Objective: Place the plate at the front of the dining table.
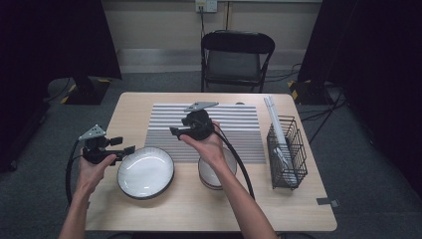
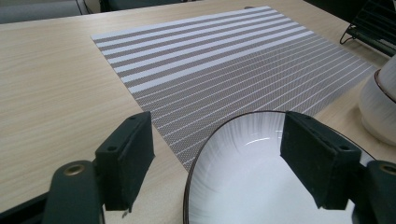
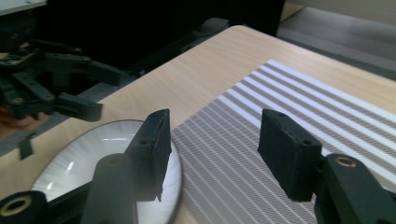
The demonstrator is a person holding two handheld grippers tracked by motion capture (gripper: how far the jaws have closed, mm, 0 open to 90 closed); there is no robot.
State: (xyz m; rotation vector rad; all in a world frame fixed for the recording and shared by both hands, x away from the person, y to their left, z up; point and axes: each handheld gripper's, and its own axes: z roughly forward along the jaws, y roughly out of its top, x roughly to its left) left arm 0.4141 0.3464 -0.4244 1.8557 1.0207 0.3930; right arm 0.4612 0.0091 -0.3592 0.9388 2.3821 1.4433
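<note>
**Both grippers empty near the white plate**

The white plate lies flat and empty on the table, rim up, just right of the left gripper, whose jaws gape with nothing held. The right gripper, jaws apart and empty, hovers above the striped mat, pointing left. A white bowl sits under that wrist. The wire basket, far right, holds white sticks.

A black folding chair stands on grey carpet before a pale wall.
</note>
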